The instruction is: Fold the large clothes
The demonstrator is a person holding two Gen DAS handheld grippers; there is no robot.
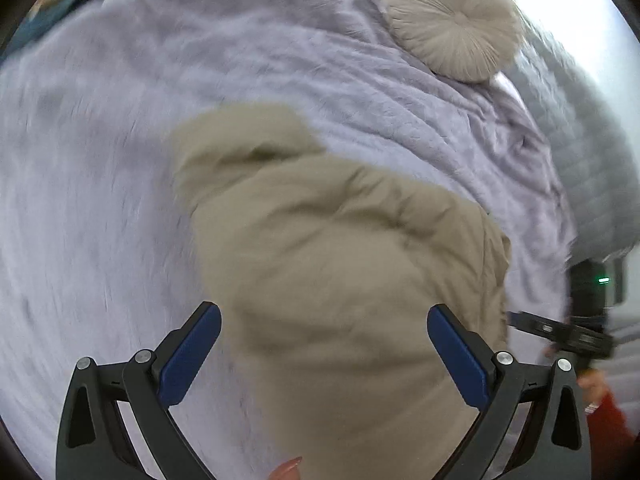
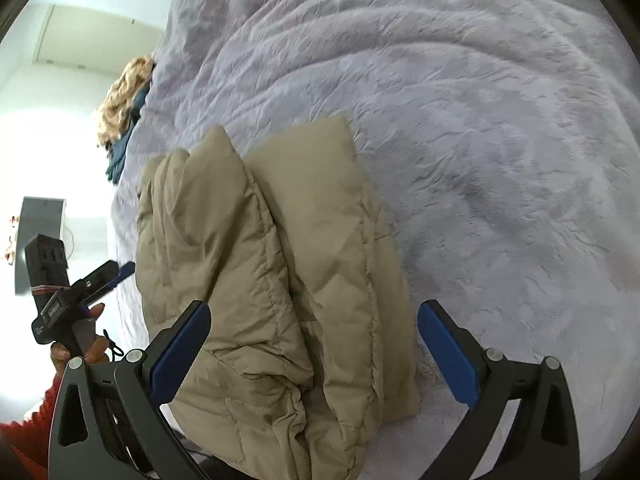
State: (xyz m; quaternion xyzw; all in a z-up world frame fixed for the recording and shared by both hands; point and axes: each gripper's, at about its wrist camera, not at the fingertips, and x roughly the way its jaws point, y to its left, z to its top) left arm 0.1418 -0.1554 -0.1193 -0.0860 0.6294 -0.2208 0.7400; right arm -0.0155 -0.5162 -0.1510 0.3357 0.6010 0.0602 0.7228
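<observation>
Our puffy coat (image 2: 276, 280) on the bed (image 2: 500, 160) looks soft, light, slippery; we'd pinch a thick edge. Both grippers, left (image 1: 324, 354) and right (image 2: 314, 350), gape wide, holding nothing.

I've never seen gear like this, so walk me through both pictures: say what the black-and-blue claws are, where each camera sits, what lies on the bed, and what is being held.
No robot here: a person holds a two-finger gripper in each hand, each carrying a wide-angle camera that looks along its fingers. One picture comes from the left gripper, the other from the right gripper. Below them a folded beige puffer jacket lies on a fuzzy lavender blanket. A round beige cushion sits further up the bed. Both grippers' jaws stand wide open above the jacket, so nothing is held.
</observation>
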